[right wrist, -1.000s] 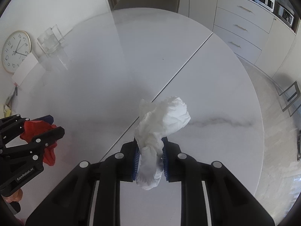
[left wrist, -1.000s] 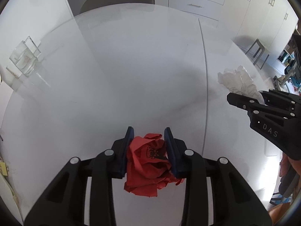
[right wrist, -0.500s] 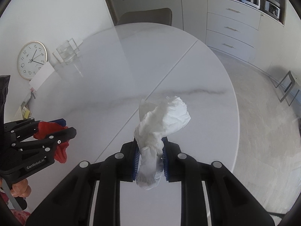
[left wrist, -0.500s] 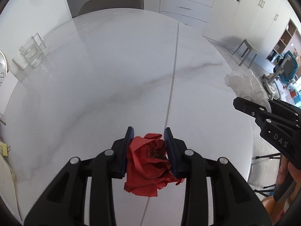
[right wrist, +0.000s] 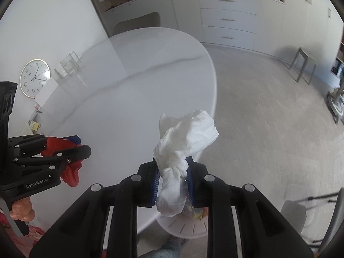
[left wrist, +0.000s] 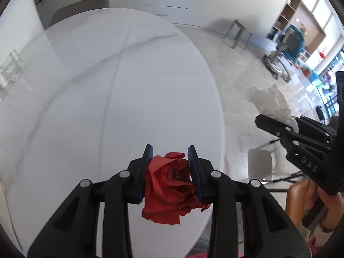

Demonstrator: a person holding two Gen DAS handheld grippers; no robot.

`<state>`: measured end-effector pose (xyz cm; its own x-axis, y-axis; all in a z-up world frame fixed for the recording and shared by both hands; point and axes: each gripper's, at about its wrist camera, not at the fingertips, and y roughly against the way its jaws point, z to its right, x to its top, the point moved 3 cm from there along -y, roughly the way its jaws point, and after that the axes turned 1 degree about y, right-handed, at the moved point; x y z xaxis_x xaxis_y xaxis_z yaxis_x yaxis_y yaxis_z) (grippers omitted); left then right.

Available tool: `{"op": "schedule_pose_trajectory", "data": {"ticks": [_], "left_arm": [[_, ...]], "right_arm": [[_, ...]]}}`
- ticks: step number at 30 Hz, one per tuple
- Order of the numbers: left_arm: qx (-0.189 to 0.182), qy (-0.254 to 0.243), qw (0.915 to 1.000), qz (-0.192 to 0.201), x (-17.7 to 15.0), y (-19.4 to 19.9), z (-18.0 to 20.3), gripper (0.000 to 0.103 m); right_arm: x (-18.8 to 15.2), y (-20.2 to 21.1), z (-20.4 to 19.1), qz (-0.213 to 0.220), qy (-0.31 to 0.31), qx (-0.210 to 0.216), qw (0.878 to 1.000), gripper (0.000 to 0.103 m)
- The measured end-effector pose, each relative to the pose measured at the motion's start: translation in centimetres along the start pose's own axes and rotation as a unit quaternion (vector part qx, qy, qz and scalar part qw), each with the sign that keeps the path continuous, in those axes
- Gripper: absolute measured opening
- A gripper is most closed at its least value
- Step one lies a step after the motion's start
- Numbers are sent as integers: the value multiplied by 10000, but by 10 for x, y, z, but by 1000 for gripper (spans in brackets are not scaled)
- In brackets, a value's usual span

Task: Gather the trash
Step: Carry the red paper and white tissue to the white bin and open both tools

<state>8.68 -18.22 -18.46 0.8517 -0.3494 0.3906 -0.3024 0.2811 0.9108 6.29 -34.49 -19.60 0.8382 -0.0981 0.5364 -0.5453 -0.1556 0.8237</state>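
My left gripper [left wrist: 170, 157] is shut on a crumpled red paper [left wrist: 169, 185] and holds it above the near edge of the white marble table [left wrist: 107, 86]. My right gripper [right wrist: 173, 171] is shut on a crumpled white tissue [right wrist: 185, 137], held past the table's right edge over the floor. A white bin [right wrist: 185, 225] with coloured scraps inside shows below the tissue. In the left wrist view the right gripper [left wrist: 279, 126] is at the right with the tissue [left wrist: 271, 101]. In the right wrist view the left gripper [right wrist: 73, 148] is at the left with the red paper [right wrist: 68, 169].
A clear glass holder [right wrist: 68, 66] stands at the table's far left by the wall. A round clock [right wrist: 34, 78] leans there. A chair [right wrist: 137, 23] is behind the table, drawers [right wrist: 228, 19] along the back wall, a stool [right wrist: 303, 64] on the carpet.
Both grippers have pulled back and swung right, off the table's middle toward its near right edge. The tissue now hangs beyond the edge over the bin. Both grips unchanged.
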Motion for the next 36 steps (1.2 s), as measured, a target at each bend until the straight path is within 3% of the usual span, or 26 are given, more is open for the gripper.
{"op": "schedule_pose_trajectory", "data": {"ticks": [10,12,16,22,36], "left_arm": [[-523,-646,9953,-491,-32,-32,97,36],[-504,-718,9945,-564,-35,-39,113,42],[-348,-803,9948,-528,-35,-44,129,69],[-294,-705,9961,-447,-32,-37,132,81],[-66,-480,9987,-138,-25,-11,109,84]], "right_arm": [[-87,41,61,-207,-644,-298,9973,23],[-96,46,74,-231,-733,-345,9964,23],[-106,54,91,-250,-841,-401,9953,23],[-108,54,98,-244,-855,-375,9953,23],[-109,32,83,-353,-636,-48,9973,23]]}}
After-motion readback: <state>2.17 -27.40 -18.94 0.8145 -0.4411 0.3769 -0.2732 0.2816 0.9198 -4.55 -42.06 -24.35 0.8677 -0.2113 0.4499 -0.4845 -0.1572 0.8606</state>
